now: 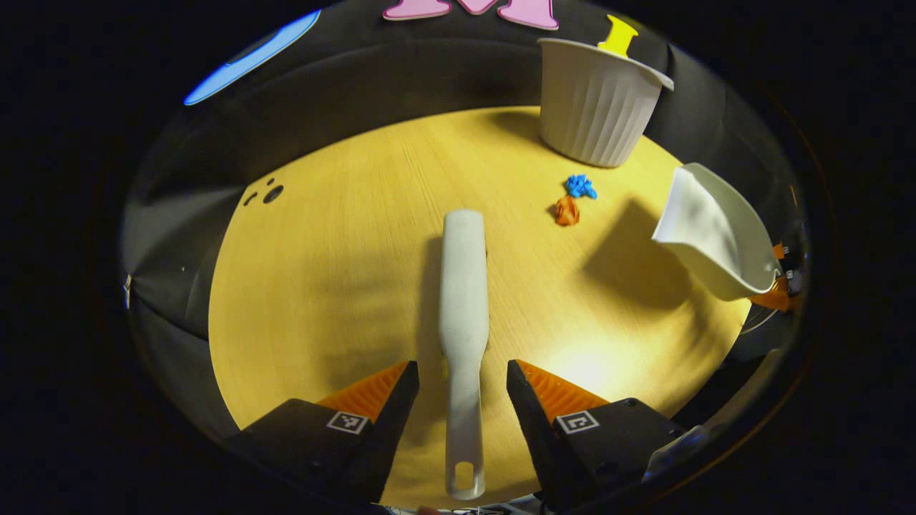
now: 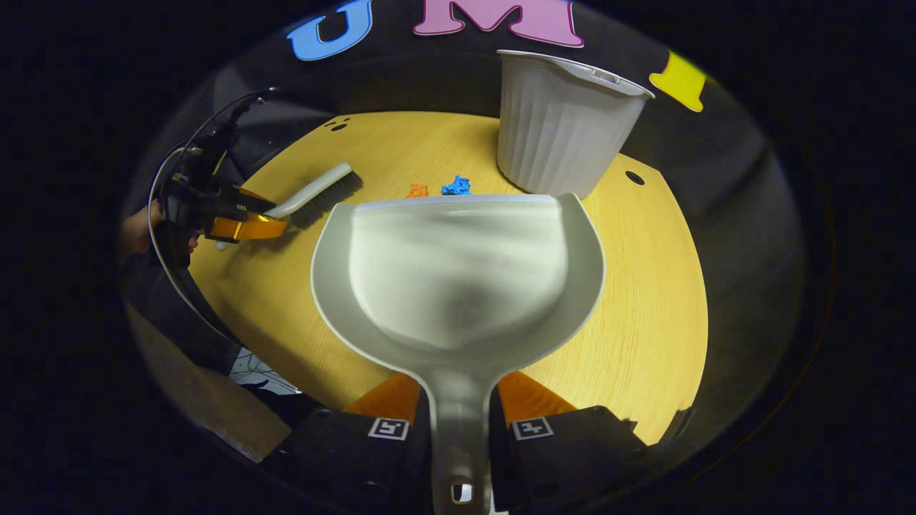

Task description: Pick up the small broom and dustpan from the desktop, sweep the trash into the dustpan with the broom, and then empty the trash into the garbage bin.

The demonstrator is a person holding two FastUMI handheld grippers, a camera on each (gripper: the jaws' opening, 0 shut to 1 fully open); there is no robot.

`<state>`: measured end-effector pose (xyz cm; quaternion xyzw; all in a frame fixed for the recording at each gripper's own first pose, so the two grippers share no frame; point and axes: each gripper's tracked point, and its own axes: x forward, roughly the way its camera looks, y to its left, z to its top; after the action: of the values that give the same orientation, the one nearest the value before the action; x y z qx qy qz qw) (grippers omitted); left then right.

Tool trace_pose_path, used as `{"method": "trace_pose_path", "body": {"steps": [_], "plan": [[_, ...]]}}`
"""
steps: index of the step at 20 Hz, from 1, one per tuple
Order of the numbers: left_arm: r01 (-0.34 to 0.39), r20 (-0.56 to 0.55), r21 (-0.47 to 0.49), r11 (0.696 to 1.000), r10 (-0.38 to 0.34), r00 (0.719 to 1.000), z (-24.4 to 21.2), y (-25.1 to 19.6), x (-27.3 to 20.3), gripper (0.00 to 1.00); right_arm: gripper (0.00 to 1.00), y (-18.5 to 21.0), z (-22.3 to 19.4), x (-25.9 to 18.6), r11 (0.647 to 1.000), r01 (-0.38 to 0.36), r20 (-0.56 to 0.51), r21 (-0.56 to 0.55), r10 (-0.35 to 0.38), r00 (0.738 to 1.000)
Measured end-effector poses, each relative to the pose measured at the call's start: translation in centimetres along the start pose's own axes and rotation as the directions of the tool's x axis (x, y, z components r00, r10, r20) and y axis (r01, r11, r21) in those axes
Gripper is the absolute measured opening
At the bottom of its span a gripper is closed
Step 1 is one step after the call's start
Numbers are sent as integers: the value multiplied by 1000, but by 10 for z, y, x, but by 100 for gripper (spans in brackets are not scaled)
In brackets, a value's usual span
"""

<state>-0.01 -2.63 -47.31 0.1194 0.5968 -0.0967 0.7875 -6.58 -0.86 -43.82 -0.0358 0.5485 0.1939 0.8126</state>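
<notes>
We had the right gripper [image 2: 458,422] clamped on the dustpan [image 2: 458,279] handle. Left gripper [image 1: 461,386] straddled the broom [image 1: 464,286], fingers apart (not touching it). Trash [image 1: 572,200] lay near the tabletop's [image 1: 322,286] far edge.

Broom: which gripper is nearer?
Left. The left gripper straddles the broom handle, jaws open; the right gripper is off to the side, shut on the dustpan.

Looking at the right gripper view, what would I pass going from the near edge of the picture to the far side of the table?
Dustpan handle between the fingers → dustpan → blue scrap → white bin.
</notes>
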Motion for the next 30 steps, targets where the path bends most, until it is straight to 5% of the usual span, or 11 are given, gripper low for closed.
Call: {"method": "trace_pose_path", "body": {"steps": [6,13,21,30], "plan": [[18,-95,-6,1000,-18,995,-15,0,23,70,37,-5,-7,-4,1000,5,-9,-18,-6,1000],[10,-122,-1,1000,-10,992,4,5,27,29,40,-5,-10,-8,999,-32,-71,-39,29,997],[60,17,167,984,-63,998,131,-36,49,27,37,-25,-13,1,986,-92,-284,-141,48,958],[169,-28,347,923,-170,985,163,-99,69,27,37,-47,-10,32,983,-100,-299,-157,49,953]]}}
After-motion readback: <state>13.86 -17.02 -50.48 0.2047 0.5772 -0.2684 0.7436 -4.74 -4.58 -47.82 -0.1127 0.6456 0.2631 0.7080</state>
